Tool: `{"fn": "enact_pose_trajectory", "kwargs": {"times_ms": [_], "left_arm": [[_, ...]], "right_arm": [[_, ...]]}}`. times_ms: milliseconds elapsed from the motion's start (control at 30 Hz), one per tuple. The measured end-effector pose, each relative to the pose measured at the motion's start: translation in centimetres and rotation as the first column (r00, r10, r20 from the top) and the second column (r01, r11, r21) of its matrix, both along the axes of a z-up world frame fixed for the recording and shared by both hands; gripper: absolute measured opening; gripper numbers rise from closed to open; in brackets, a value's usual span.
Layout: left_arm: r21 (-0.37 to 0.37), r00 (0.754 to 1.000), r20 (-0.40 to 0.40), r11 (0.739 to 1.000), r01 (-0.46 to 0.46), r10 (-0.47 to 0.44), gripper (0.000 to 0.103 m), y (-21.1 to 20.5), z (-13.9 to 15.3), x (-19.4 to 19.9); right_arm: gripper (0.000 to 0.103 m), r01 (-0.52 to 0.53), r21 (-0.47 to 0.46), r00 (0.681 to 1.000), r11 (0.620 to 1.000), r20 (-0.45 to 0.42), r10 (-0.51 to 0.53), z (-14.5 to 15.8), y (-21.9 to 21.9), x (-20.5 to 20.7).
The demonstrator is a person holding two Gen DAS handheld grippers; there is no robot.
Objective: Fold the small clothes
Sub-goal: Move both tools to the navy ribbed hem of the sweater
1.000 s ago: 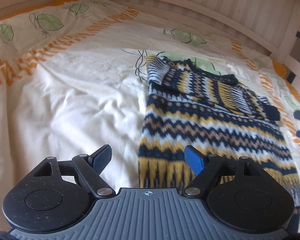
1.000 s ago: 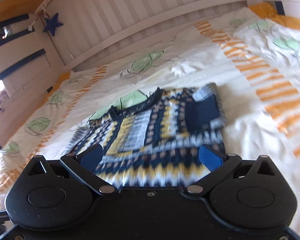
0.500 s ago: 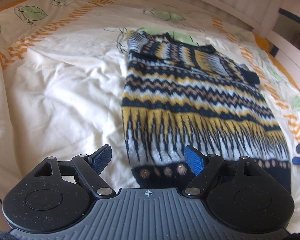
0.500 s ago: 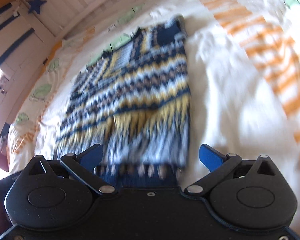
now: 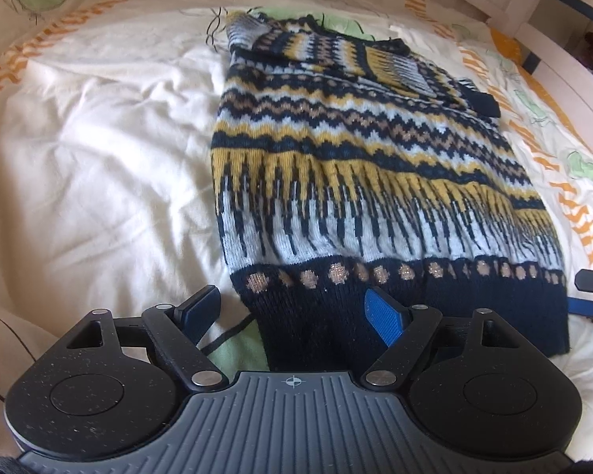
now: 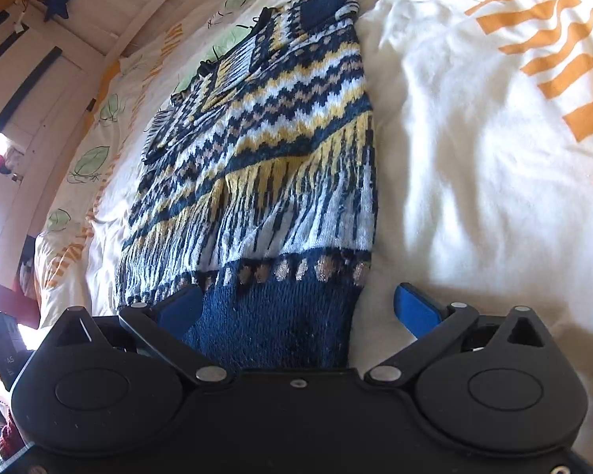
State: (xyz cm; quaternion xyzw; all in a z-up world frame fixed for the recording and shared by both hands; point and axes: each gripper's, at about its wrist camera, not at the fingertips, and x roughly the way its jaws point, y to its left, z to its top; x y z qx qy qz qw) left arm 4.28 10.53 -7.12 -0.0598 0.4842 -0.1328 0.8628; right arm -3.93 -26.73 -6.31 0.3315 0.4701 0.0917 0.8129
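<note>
At the near hem of a patterned knit sweater (image 5: 359,181) lying flat on a bed, both grippers wait with jaws spread.

The left gripper (image 5: 294,308) straddles the sweater's left hem corner and the right gripper (image 6: 296,308) its right corner, each with one jaw over the navy ribbed band and one over the duvet (image 5: 99,166); nothing is pinched yet. The likely trouble: closing here could catch duvet cloth along with the knit, or take only the top layer, so the hem would lift unevenly and the sleeves already folded across the chest could slide out. The soft bedding may also give under the jaws. No brand, label or legible writing shows; a blue star (image 6: 59,2) hangs on the slatted bed frame.
</note>
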Motion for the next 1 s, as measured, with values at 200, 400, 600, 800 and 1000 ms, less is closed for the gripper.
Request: {"fn": "enact_pose_trajectory", "kwargs": {"times_ms": [200,400,600,800,1000], "left_arm": [[-0.049,1.000,-0.018,0.999,-0.010,0.009,0.084,0.2,-0.4,0.4],[-0.074,0.999,0.008,0.996,0.043,-0.043,0.088,-1.1,-0.7,0.3],[-0.093,0.998,0.029,0.994,0.055,-0.052,0.092,-1.2,-1.0,0.2],[-0.106,0.999,0.021,0.993,0.045,-0.043,0.092,-1.0,-0.9,0.4],[-0.064,0.998,0.021,0.996,0.065,-0.064,0.091,-2.0,-0.8,0.2]], "right_arm": [[0.103,-0.004,0.009,1.000,1.000,-0.002,0.004,-0.3,0.1,0.1],[0.103,-0.015,0.009,1.000,1.000,0.005,0.015,-0.5,0.4,0.3],[0.103,-0.010,0.012,1.000,1.000,0.012,0.010,-0.4,0.5,0.3],[0.103,0.017,0.051,0.999,0.999,0.032,-0.018,-0.5,0.2,-0.2],[0.103,0.038,0.126,0.998,0.991,0.048,-0.044,-1.0,-0.5,-0.5]]}}
